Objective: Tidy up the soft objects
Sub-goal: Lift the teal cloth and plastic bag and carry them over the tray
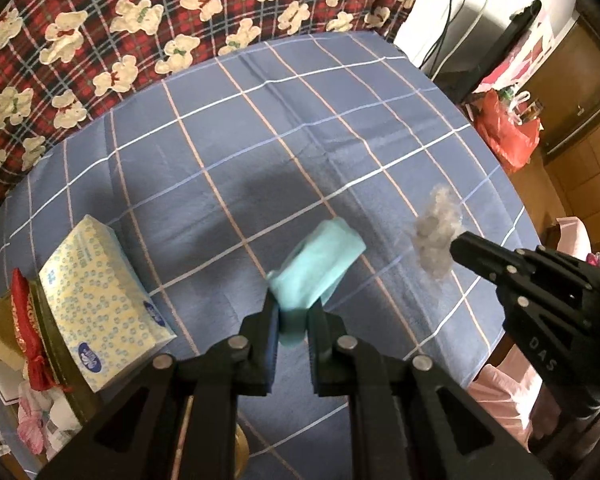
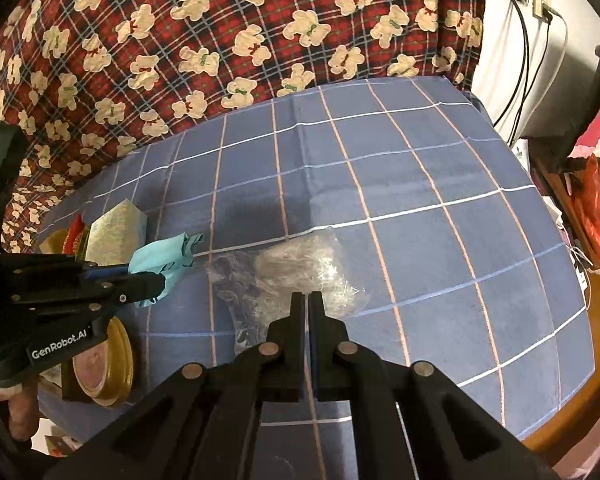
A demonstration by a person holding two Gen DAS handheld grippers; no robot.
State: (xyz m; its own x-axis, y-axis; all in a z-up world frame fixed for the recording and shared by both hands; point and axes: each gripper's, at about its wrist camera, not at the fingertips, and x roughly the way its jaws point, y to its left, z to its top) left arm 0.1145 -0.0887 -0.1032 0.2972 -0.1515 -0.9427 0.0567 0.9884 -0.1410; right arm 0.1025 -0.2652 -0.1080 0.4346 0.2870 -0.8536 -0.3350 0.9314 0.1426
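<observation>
The left hand-held gripper [image 1: 293, 312] is clamped on a teal cloth [image 1: 320, 268], which hangs from its fingers clear of the blue checked worktop [image 1: 260, 140]. The right hand-held gripper [image 2: 307, 300] has its jaws pressed together, pinching a clear plastic bag [image 2: 300, 268] holding grey fluff [image 1: 436, 236], also lifted above the worktop. The two grippers are near each other, side by side. At the left edge lie a tissue pack [image 1: 100, 300] and a gold-rimmed tin [image 2: 104, 364]. A red teddy-print blanket [image 2: 220, 40] rises behind the worktop.
</observation>
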